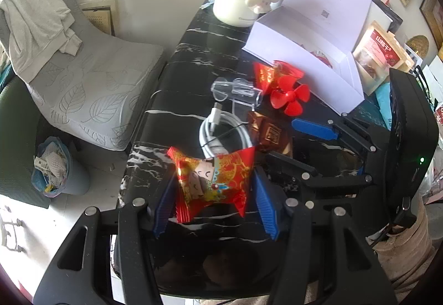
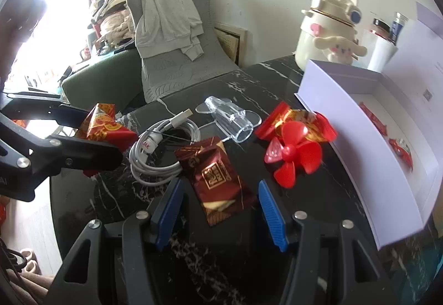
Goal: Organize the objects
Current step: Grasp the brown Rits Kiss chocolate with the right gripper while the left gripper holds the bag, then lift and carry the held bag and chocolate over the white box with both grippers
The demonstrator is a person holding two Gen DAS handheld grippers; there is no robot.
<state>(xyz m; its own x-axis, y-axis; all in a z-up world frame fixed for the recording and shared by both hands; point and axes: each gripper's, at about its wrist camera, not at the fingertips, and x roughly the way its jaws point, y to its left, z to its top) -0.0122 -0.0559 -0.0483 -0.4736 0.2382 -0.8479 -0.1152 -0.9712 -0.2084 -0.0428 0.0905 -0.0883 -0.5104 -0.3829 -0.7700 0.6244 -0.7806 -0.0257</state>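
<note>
My left gripper (image 1: 214, 177) is shut on a red candy packet (image 1: 213, 183) printed with cartoon faces, its blue pads pressing both sides; the right wrist view shows this packet (image 2: 102, 125) at the table's left edge. My right gripper (image 2: 218, 186) is open, its pads either side of a dark brown snack packet (image 2: 218, 177) lying flat on the black marble table (image 2: 263, 78). Beyond lie a coiled white cable (image 2: 157, 155), a clear plastic holder (image 2: 229, 119), a red propeller (image 2: 293, 155) and another red packet (image 2: 293, 119). An open white box (image 2: 360, 139) at right holds red candies.
A cream character bottle (image 1: 241, 0) and jars stand at the table's far end behind the box. A snack pouch (image 1: 379, 53) leans beside the box. Left of the table are a grey cushioned chair (image 1: 91, 89) with a draped cloth and a full bin (image 1: 52, 169).
</note>
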